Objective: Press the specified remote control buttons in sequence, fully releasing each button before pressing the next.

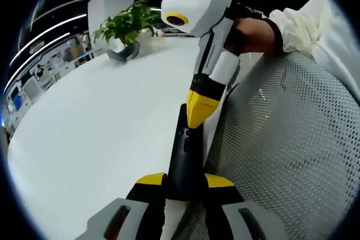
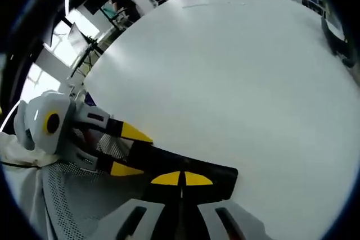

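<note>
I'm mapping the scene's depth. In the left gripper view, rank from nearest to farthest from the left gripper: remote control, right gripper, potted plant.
1. remote control: clamped between the left gripper's jaws.
2. right gripper: just beyond, closed tips on the remote's face.
3. potted plant: far across the white table, upper left.

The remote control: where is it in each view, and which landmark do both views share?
Left gripper view: black remote control at lower centre, held between the left tool.
Right gripper view: it lies low, across the centre, behind the right tool.
Shared landmark: white table.
</note>
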Available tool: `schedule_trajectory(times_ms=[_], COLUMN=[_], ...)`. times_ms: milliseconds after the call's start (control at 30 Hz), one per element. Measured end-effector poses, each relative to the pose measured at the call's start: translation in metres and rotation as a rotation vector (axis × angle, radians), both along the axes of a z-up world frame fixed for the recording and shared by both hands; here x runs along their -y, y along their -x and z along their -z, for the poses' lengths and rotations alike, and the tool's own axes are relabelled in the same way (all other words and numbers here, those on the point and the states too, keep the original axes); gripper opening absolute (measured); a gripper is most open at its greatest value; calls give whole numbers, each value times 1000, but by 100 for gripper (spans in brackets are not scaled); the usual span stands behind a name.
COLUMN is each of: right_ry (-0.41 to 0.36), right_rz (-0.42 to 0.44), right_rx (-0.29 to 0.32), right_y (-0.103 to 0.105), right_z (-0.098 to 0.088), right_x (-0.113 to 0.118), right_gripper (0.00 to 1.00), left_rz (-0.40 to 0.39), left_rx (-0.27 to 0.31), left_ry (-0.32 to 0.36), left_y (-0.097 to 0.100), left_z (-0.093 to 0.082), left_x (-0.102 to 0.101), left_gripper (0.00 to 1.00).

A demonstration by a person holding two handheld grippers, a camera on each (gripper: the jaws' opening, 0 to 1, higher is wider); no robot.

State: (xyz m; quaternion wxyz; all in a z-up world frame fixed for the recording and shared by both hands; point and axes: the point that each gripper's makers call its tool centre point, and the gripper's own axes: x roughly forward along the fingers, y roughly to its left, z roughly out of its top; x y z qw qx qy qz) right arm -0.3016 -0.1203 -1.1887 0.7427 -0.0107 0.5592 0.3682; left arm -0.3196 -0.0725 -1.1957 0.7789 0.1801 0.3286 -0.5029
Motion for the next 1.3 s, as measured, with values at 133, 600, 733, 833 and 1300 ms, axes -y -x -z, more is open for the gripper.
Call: schedule_trajectory(times_ms=[133, 600, 733, 833, 1300], right_ry=[-8, -25, -1, 25, 61], right_rz=[12, 28, 51, 65, 126], right_rx=[2, -22, -34, -16, -114], right_y=[-2, -2, -2, -6, 0], right_z=[0, -1, -1, -1, 0], right_x=[0, 1, 6, 10, 19], right_gripper=[0, 0, 0, 0, 0], left_rz=[11, 34, 37, 40, 46], left_rx=[16, 34, 38, 41, 46], left_ry=[-6, -4, -7, -9, -10], left_y=[0, 0, 0, 0, 1], left_z=[0, 1, 1, 1, 1], left_x=[1, 1, 1, 1, 1], left_gripper=[25, 25, 25, 25, 25])
